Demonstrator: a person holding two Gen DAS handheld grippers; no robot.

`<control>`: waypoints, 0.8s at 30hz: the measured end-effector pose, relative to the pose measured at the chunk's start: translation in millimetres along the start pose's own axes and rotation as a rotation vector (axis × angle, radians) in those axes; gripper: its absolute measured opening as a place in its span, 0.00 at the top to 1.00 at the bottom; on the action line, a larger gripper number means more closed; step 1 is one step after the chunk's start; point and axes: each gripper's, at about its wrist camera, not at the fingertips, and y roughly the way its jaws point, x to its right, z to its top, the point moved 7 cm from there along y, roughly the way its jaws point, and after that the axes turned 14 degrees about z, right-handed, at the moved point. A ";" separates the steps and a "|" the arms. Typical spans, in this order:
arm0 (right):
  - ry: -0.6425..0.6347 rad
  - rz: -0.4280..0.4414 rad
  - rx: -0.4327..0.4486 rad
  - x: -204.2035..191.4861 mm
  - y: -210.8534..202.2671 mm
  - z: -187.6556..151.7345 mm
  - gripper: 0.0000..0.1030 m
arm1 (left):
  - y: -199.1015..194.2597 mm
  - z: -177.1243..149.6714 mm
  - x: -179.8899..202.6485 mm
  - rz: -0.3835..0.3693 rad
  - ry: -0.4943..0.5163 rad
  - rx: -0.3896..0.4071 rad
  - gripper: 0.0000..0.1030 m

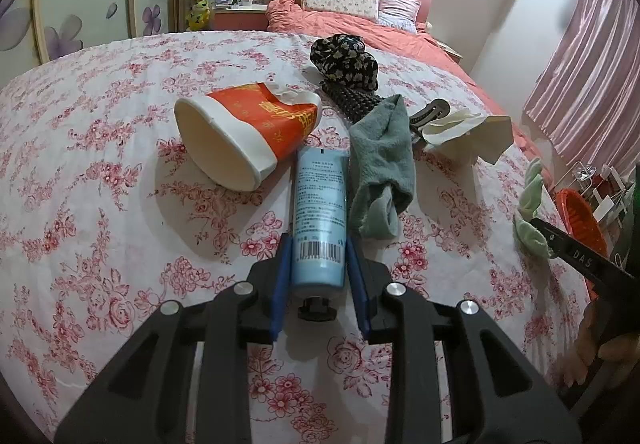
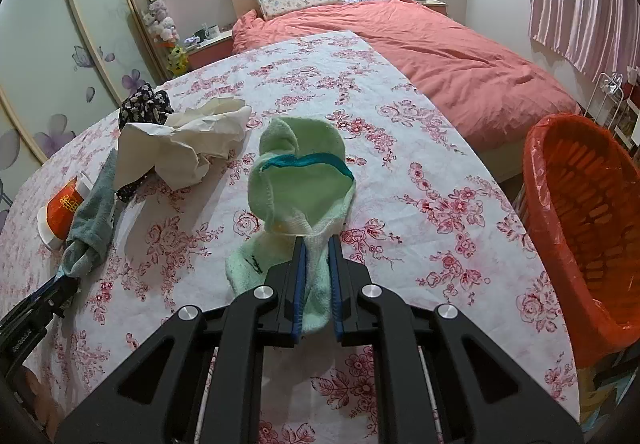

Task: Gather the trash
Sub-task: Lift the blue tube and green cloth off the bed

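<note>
My left gripper [image 1: 319,244] is shut on a light blue tube [image 1: 320,204] that lies on the flowered tablecloth [image 1: 100,204], cap toward me. A torn orange and white paper cup [image 1: 244,132] lies on its side just left of the tube. A grey-green sock [image 1: 380,172] lies against the tube's right side. Behind it sits crumpled white paper [image 1: 464,132]. My right gripper [image 2: 317,244] is shut on a light green sock [image 2: 304,172] with a teal band, whose far end stands up off the cloth. The crumpled paper [image 2: 192,140] and the cup [image 2: 64,208] lie to its left.
An orange basket [image 2: 580,212] lined with a thin bag stands off the table's right edge. A black floral cloth [image 1: 344,60], a black comb [image 1: 352,100] and a dark hair clip [image 1: 430,112] lie at the back. A bed with a pink cover [image 2: 440,56] stands beyond the table.
</note>
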 end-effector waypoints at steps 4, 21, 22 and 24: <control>0.007 0.009 0.001 0.6 -0.3 0.1 0.90 | 0.0 -0.2 -0.3 0.000 0.000 0.000 0.72; -0.023 0.012 -0.002 -2.2 0.9 1.7 0.91 | -0.3 0.7 9.2 0.064 0.061 0.012 0.73; -0.025 0.018 0.001 -2.6 0.3 1.8 0.91 | -0.1 1.1 10.7 0.066 0.066 0.014 0.73; -0.032 0.027 0.014 -3.9 -2.9 1.9 0.91 | -0.4 1.5 11.3 0.068 0.066 0.016 0.73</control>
